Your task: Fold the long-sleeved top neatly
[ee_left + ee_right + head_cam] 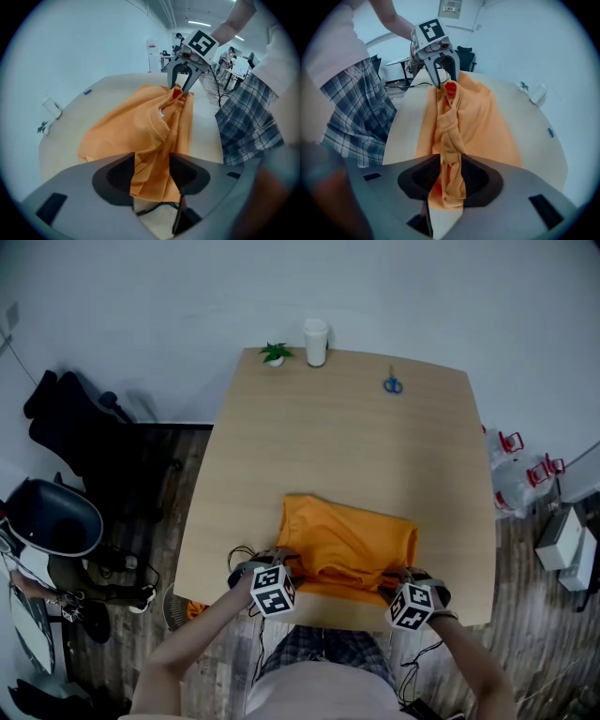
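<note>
The orange long-sleeved top (347, 545) lies bunched near the front edge of the desk (356, 437), with scissors (393, 384), a white cup (316, 341) and a small plant (275, 353) at the far edge. From the head view, marker cubes cover both tips. The left gripper view shows the left tongs (152, 173) standing fairly wide, with loose folds of the hem between them, not pinched. The right gripper view shows the right tongs (451, 176) narrow, clamped on a twisted roll of cloth.
</note>
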{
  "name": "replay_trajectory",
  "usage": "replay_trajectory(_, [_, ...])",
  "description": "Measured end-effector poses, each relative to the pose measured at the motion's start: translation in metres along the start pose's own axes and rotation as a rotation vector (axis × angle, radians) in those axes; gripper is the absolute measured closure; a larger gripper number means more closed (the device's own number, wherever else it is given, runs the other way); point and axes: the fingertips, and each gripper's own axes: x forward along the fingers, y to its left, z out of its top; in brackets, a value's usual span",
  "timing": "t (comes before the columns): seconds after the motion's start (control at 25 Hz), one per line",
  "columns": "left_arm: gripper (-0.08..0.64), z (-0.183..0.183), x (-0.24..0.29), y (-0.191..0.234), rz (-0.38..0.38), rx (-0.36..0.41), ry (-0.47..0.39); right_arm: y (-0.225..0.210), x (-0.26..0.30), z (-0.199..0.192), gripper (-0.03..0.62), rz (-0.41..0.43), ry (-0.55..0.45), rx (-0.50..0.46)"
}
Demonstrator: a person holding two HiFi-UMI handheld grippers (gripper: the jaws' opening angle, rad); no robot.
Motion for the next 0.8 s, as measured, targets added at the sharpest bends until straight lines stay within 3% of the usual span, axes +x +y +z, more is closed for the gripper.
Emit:
replay_trajectory(0.12, [0.311, 0.002, 0.000, 0.000, 0.006, -0.014, -0.010, 0.004, 0.000, 0.002, 0.403, 0.048, -0.011, 0.057])
replay_trajectory(0.28, [0.289, 0.018, -0.011, 0.009, 0.071, -0.014, -0.049, -0.002, -0.015, 0.022, 0.378, 0.025, -0.075, 0.076])
replay_trajectory(0.48, [0.293, 0.032, 0.000, 0.003, 0.072, 0.055, -0.051, 0.001, -0.009, 0.042, 0.367, 0.021, -0.103, 0.036])
replay_trajectory(0.64, [0.354, 0.036, 0.008, -0.004, 0.061, 0.115, -0.040, 0.012, 0.009, 0.041, 0.350, 0.079, -0.058, -0.012])
replay_trajectory(0.72, [0.431, 0.036, 0.011, -0.004, 0.060, 0.128, -0.038, 0.012, 0.015, 0.037, 0.384, 0.077, -0.033, -0.035])
replay_trajectory(0.8, [0.497, 0.034, 0.011, -0.004, 0.054, 0.129, -0.034, 0.008, 0.015, 0.035, 0.501, 0.058, -0.027, -0.052])
